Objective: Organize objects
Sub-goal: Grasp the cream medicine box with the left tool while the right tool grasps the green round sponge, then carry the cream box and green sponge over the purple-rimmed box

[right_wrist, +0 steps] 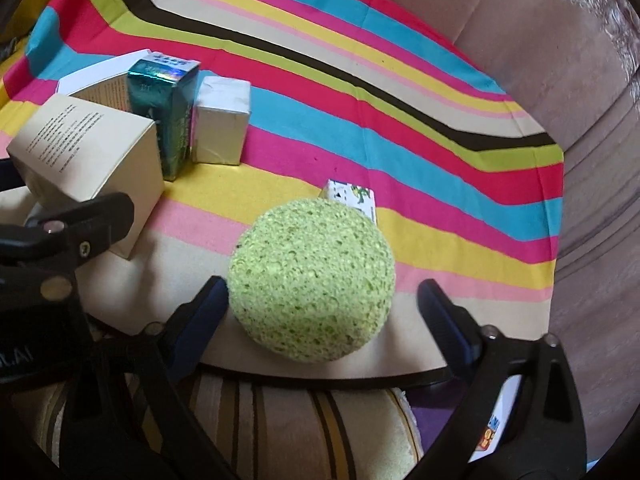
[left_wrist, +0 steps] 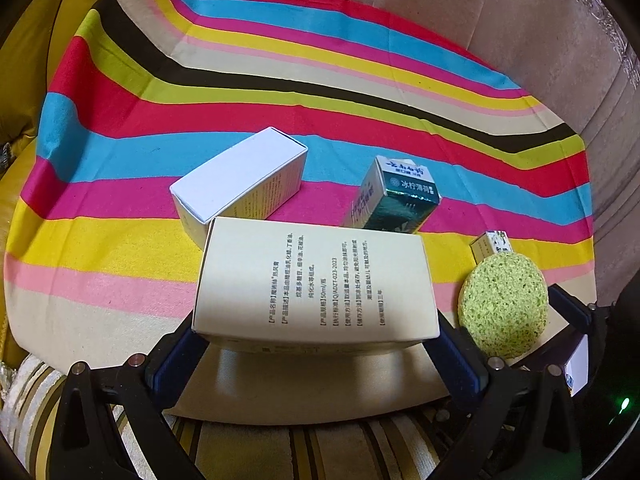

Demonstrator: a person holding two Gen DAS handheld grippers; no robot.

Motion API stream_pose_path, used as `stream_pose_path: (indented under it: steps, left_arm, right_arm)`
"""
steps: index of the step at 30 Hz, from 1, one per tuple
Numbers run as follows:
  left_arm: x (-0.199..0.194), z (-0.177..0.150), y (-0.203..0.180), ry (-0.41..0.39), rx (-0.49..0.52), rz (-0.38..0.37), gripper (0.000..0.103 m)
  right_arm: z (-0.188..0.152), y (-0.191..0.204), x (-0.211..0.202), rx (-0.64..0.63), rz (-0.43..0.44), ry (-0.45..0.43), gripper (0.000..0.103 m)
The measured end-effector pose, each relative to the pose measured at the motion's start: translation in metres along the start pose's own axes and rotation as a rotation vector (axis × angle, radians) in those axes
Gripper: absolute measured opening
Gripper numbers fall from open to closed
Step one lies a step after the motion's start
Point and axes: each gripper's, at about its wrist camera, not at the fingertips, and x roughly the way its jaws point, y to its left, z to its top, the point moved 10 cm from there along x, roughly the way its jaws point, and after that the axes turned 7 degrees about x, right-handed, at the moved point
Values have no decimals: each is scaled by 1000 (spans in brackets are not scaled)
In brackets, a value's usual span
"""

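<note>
Cream box (left_wrist: 316,284) first: it sits between my left gripper (left_wrist: 316,354) pads, both blue pads pressed on its two sides, so I read that tool as clamped on it. The box is near the front edge of the striped cloth (left_wrist: 280,112), and the shadow under it suggests its near end is raised, though I can't tell how far.

My right gripper (right_wrist: 324,312) has its fingers apart around the green sponge (right_wrist: 312,280). The left pad touches or nearly touches it; the right pad stands clear with cloth showing between. Not gripped yet.

So my judgement: a carry with the left, a pickup about to start with the right. Next move calls for closing the right fingers evenly on that soft sponge, and choosing a spot for the cream box.

Outward now. Just behind the cream box lies the white box (left_wrist: 240,176), very close, and the green carton (left_wrist: 396,196) stands upright at its far right corner. In the right view a small grey box (right_wrist: 220,120) stands beside the carton. A little printed box (right_wrist: 352,196) sits just behind the sponge.

Room: the cluster is tight at left, so pushing forward risks knocking the carton. The far half of the cloth is open. The near edge drops off close under both tools, and my grippers are near each other.
</note>
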Motion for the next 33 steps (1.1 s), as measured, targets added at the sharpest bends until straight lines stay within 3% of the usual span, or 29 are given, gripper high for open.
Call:
stream_pose_path:
  steps: [3, 12, 22, 33]
  left_arm:
    - [-1, 0, 1, -8, -5, -7, 103]
    - [-10, 1, 2, -45, -14, -3, 103]
    - [-32, 6, -2, -120, 5, 20, 102]
    - [-62, 1, -18, -155, 41, 29, 101]
  right_arm:
    - [0, 3, -2, -22, -7, -16, 83]
    - [-2, -5, -5, 32, 49, -34, 83]
    - [3, -30, -28, 181, 144, -114, 83]
    - [-10, -63, -43, 326, 211, -111, 83]
